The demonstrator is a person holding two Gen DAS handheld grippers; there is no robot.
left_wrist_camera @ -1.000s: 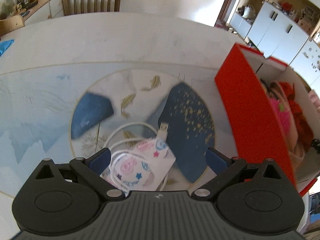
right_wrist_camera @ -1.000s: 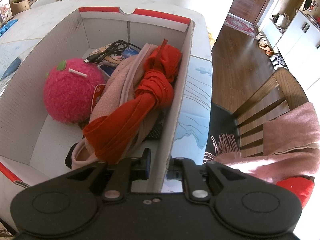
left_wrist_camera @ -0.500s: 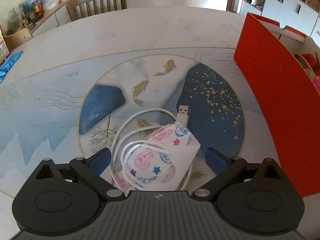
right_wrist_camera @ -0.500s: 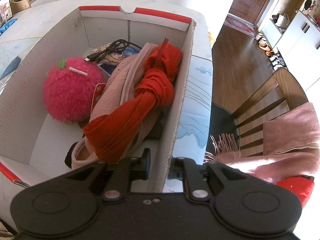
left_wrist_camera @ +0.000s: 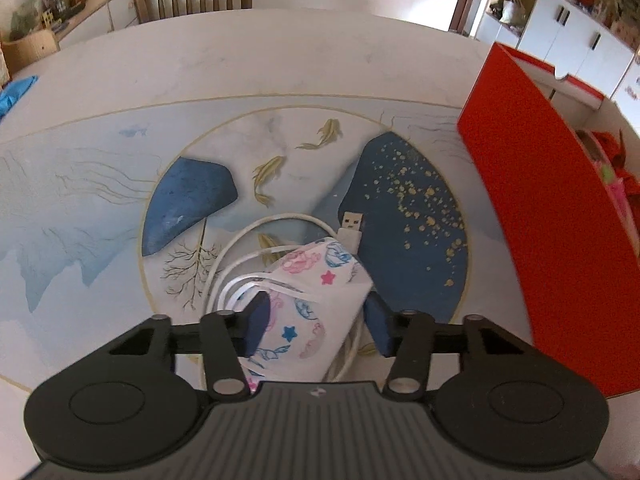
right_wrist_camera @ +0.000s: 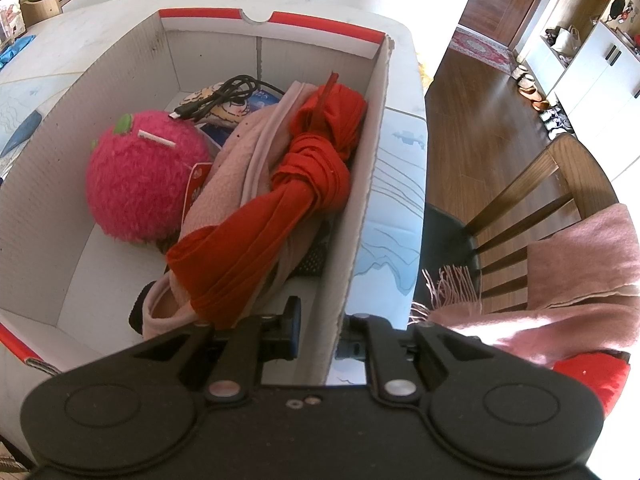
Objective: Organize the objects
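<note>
1. Right wrist view: my right gripper (right_wrist_camera: 318, 334) is pinched on the wall of the box (right_wrist_camera: 362, 216), exactly as a second ago, steadying it.
2. That box holds a red scarf (right_wrist_camera: 280, 216), pink cloth (right_wrist_camera: 236, 164), a pink plush (right_wrist_camera: 138, 184) and a black cable (right_wrist_camera: 218, 98).
3. My left gripper (left_wrist_camera: 316, 322) was wide open a second ago; its jaws are closing around the mask (left_wrist_camera: 316, 292) on the table (left_wrist_camera: 240, 52) (pads not yet pressing, I judge).
4. A white cable (left_wrist_camera: 348, 226) lies under the mask, so I may snag it too.

No lettering, brand or number can be read anywhere; the plush's red tag (right_wrist_camera: 195, 192) is too blurred.
</note>
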